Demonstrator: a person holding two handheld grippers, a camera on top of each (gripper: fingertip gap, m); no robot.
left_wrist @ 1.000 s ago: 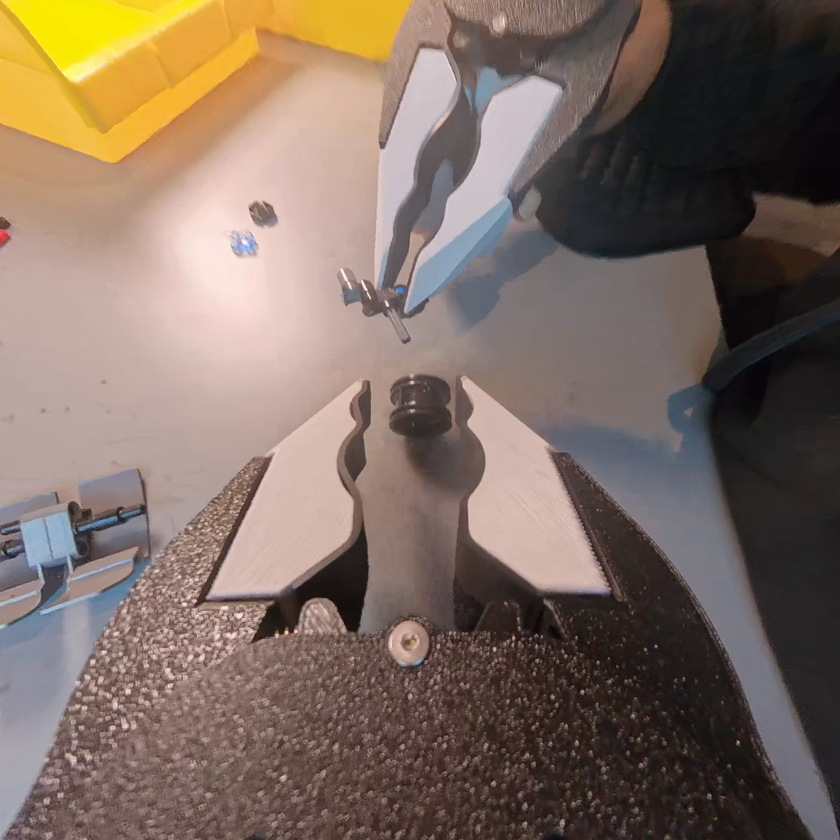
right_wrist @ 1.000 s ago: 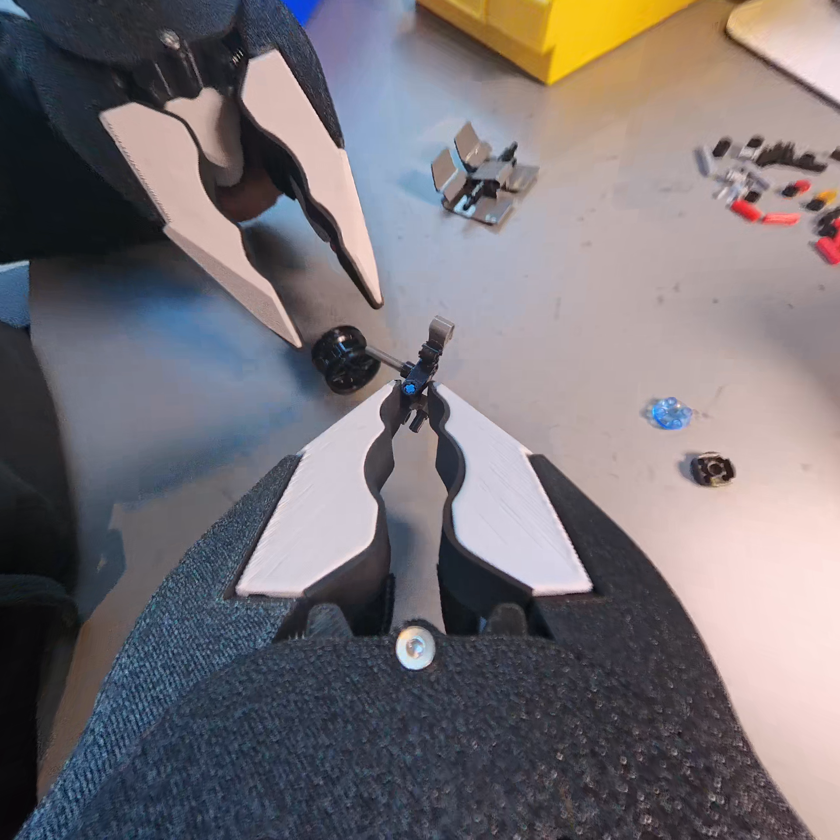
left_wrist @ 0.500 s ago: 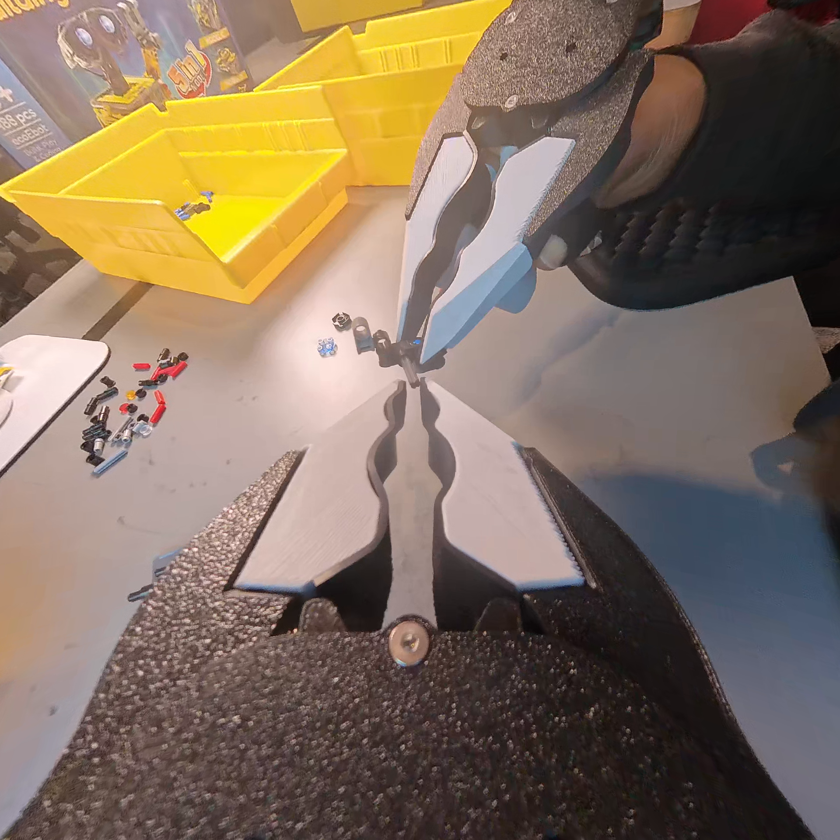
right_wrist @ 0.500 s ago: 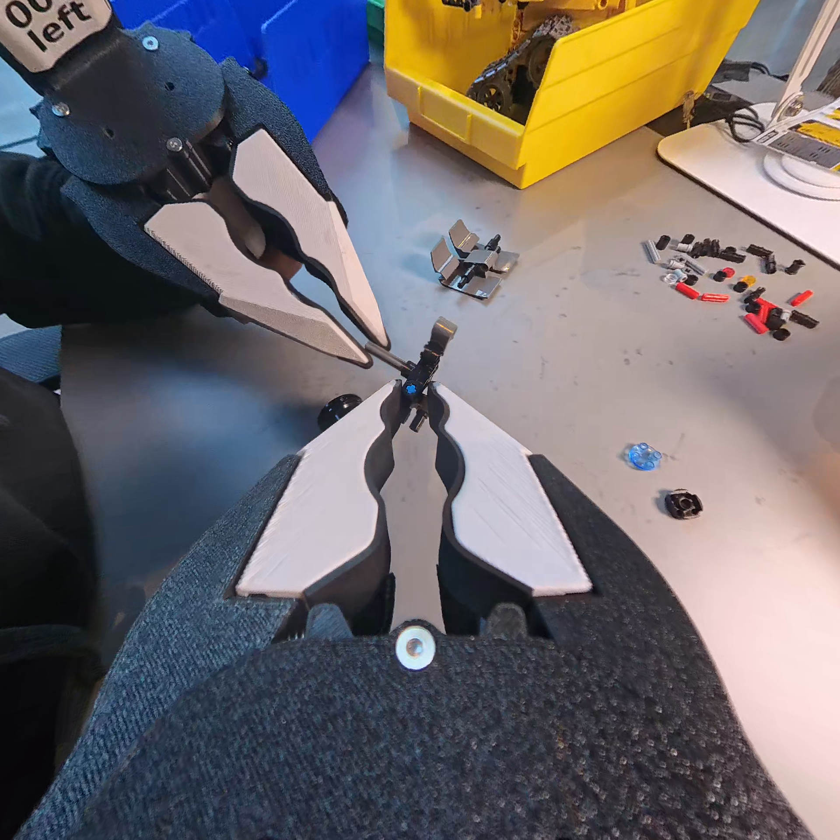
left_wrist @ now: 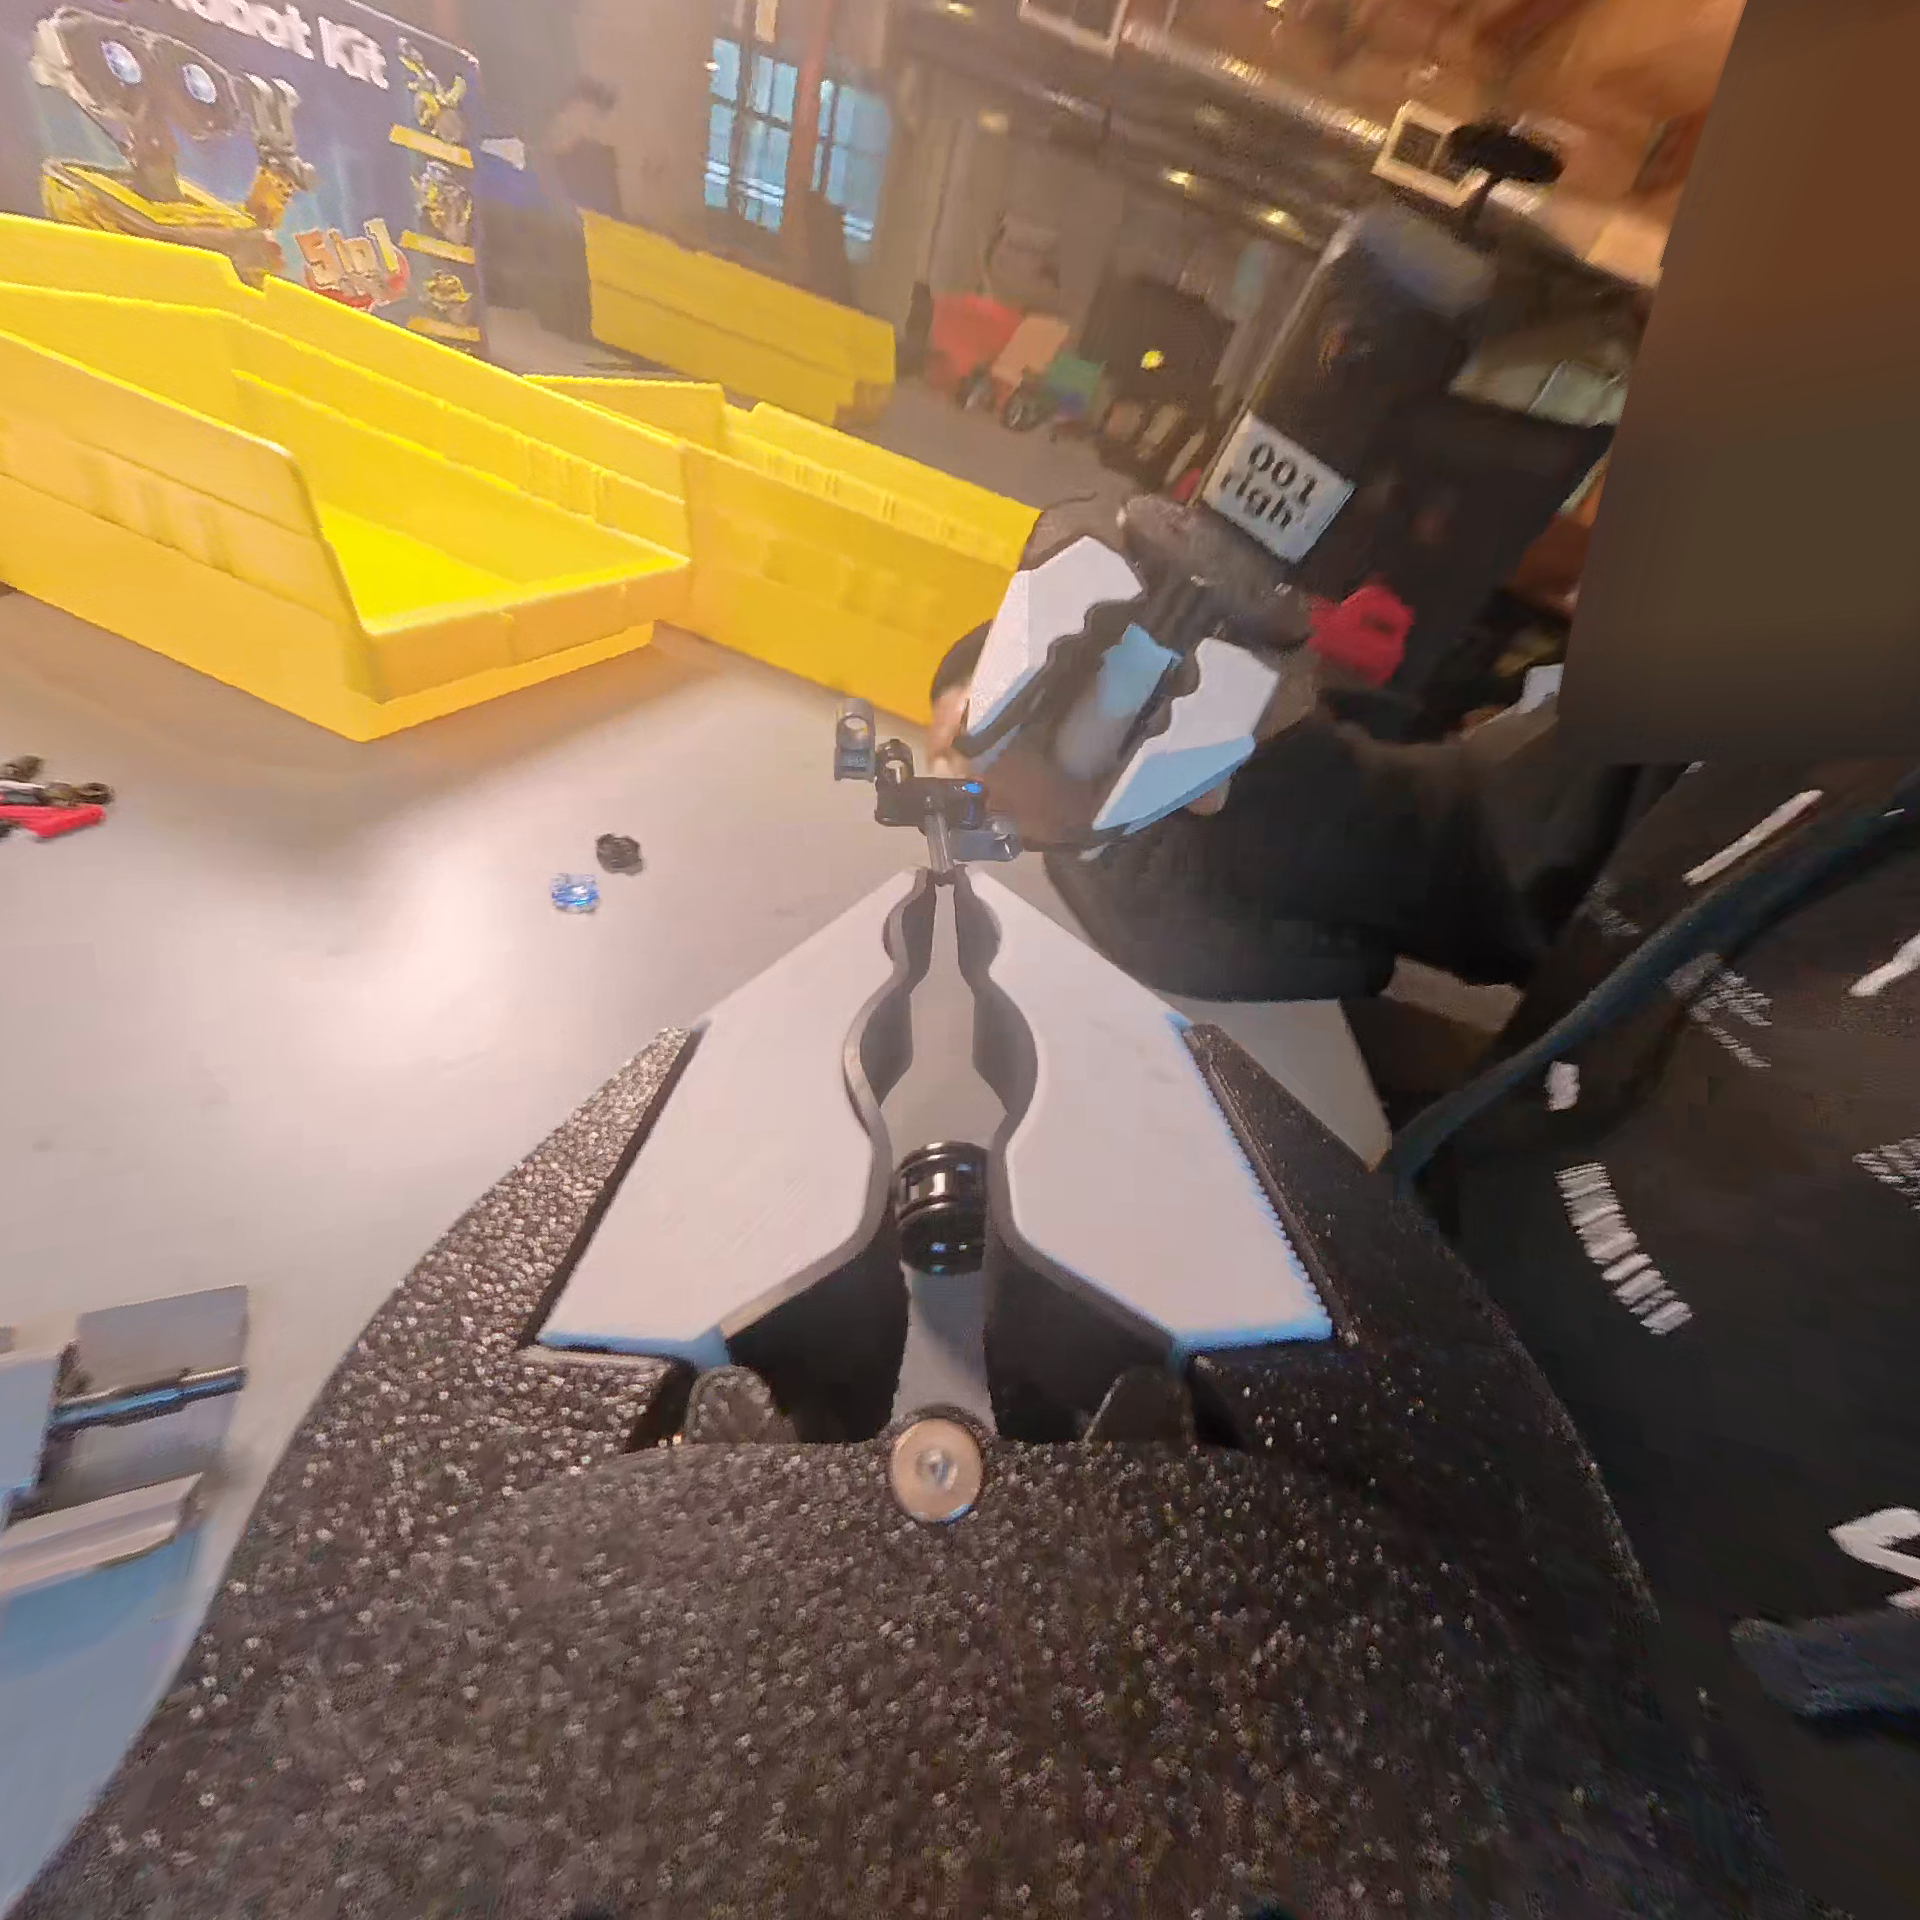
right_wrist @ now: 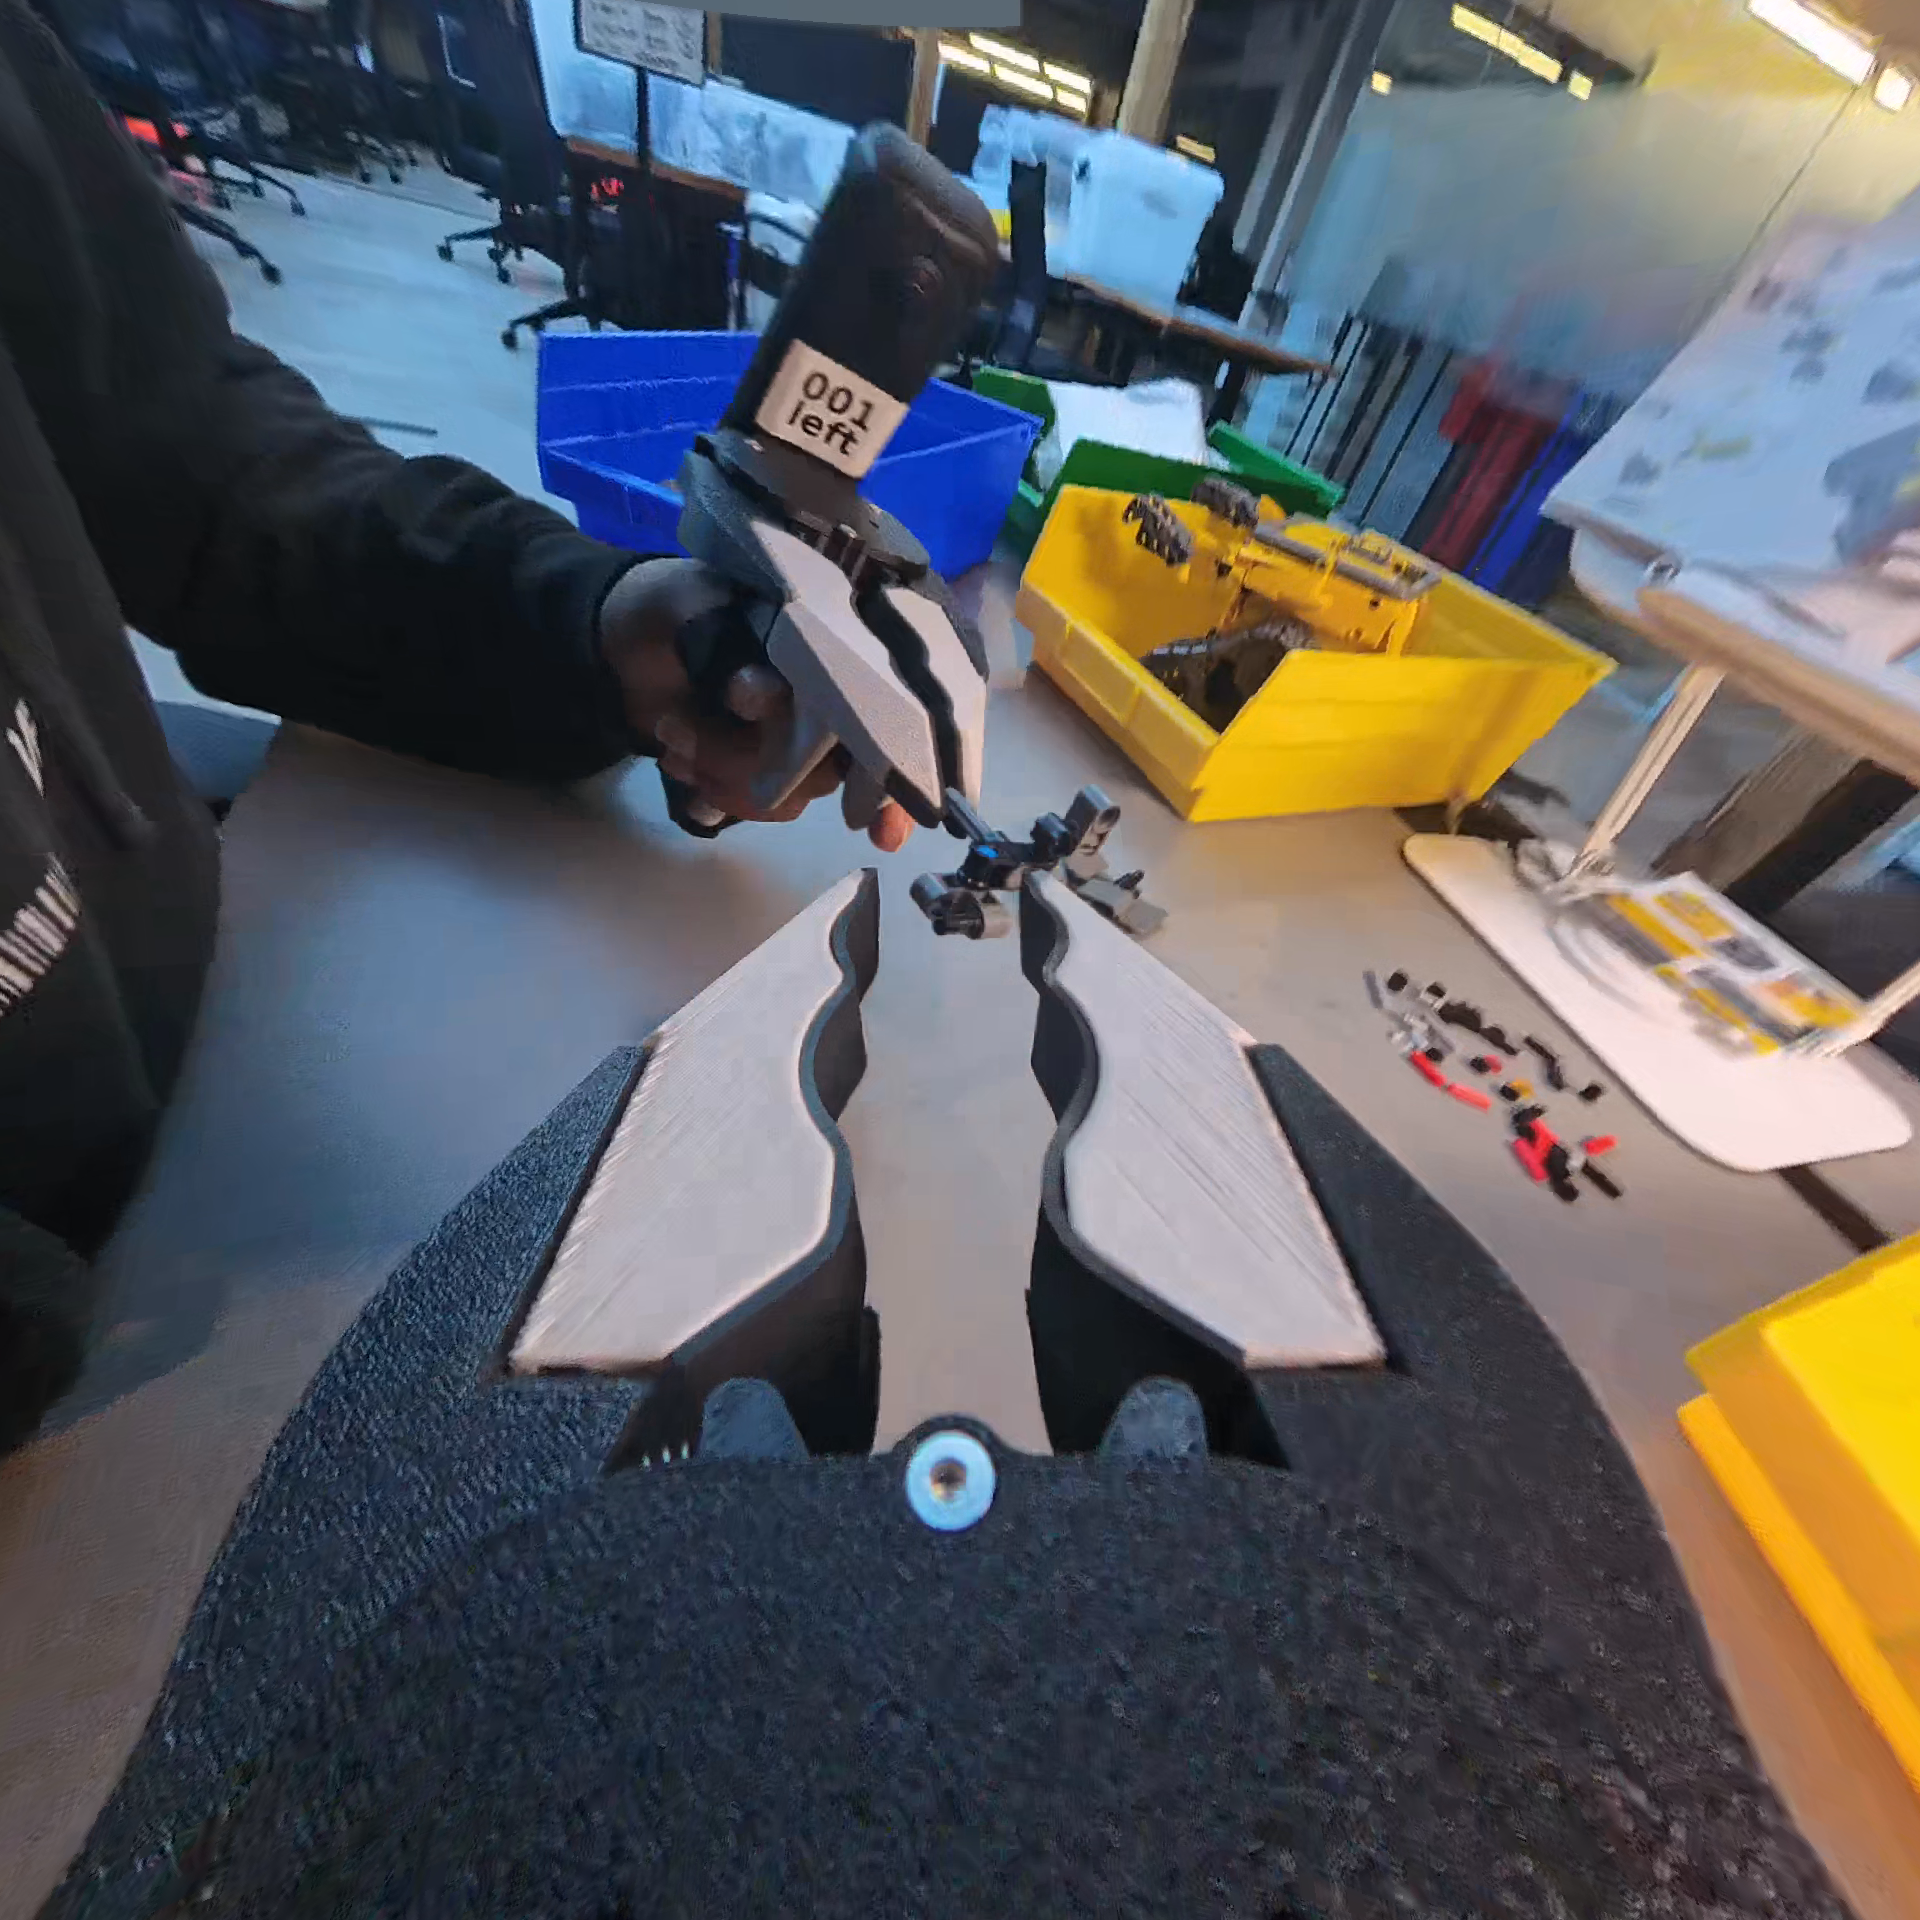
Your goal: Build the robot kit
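Note:
My left gripper (left_wrist: 940,881) is shut on the thin axle (left_wrist: 938,844) of a small black and grey connector assembly (left_wrist: 914,795) with a blue pin, and holds it above the grey table (left_wrist: 312,987). In the right wrist view the left gripper (right_wrist: 951,805) pinches that axle at its tips. My right gripper (right_wrist: 948,891) is open. The assembly (right_wrist: 987,873) hangs between its spread fingertips, close to the right pad, and is not gripped. The right gripper also shows open in the left wrist view (left_wrist: 1039,784). A black wheel (left_wrist: 940,1205) lies on the table below my left fingers.
Yellow bins (left_wrist: 416,582) stand at the back left, and a yellow bin (right_wrist: 1299,717) with a tracked model, a blue bin (right_wrist: 623,436) and a green bin (right_wrist: 1143,468) lie beyond. A pile of small parts (right_wrist: 1507,1091), a blue stud (left_wrist: 574,891), a black piece (left_wrist: 620,852) and a grey hinged part (left_wrist: 125,1423) lie on the table. The grippers are tip to tip, or close to it.
My left pads came together on the assembly's axle and lifted it. My right gripper opened and let the assembly go. The black wheel stayed on the table. Both views tilted upward.

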